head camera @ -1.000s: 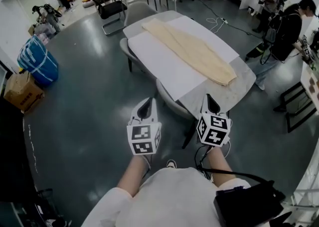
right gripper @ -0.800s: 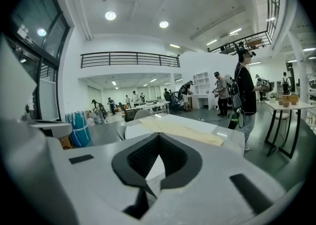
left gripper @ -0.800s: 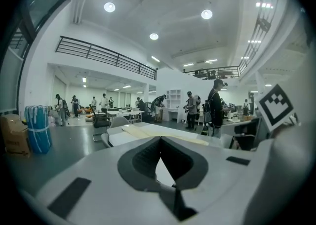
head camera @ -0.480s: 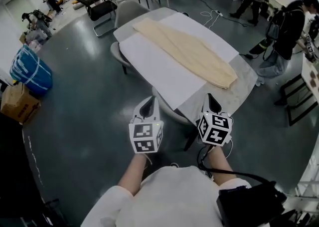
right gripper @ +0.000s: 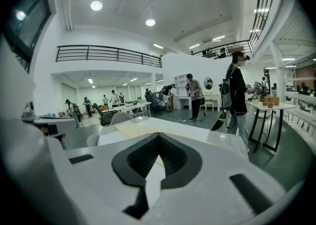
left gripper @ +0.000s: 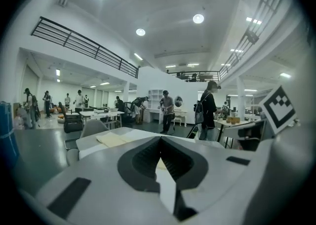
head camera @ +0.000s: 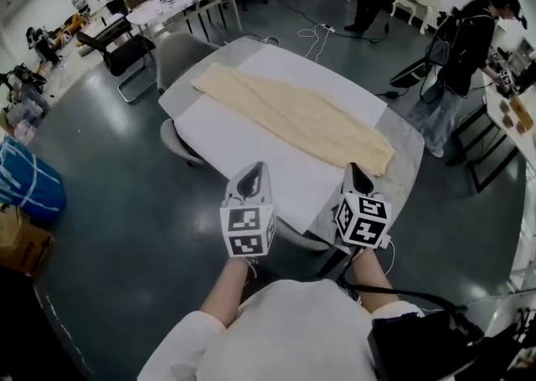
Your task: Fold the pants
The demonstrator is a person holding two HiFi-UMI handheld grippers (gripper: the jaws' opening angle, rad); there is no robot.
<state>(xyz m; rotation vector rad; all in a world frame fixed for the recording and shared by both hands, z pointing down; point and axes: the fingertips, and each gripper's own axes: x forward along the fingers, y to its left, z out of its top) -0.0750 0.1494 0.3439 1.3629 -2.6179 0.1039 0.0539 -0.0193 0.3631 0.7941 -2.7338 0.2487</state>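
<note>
The pants (head camera: 293,115) lie long and flat on a white sheet (head camera: 222,141) on the counter (head camera: 408,153), ahead of both tools and well apart from them, probably laid out for clean folding. The left tool (head camera: 251,173) and the right tool (head camera: 356,172) are held side by side. Both are pinched closed and empty, apparently on approach. There is one pair of pants, one sheet, one counter and two tools.

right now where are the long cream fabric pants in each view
Head view: long cream fabric pants lie diagonally across the grey table, centre of frame.
Left gripper view: pale strip on the tabletop, left of centre.
Right gripper view: on the tabletop, left of centre.
Shared landmark: person in dark clothes with a backpack, right of the pants everywhere.
</note>
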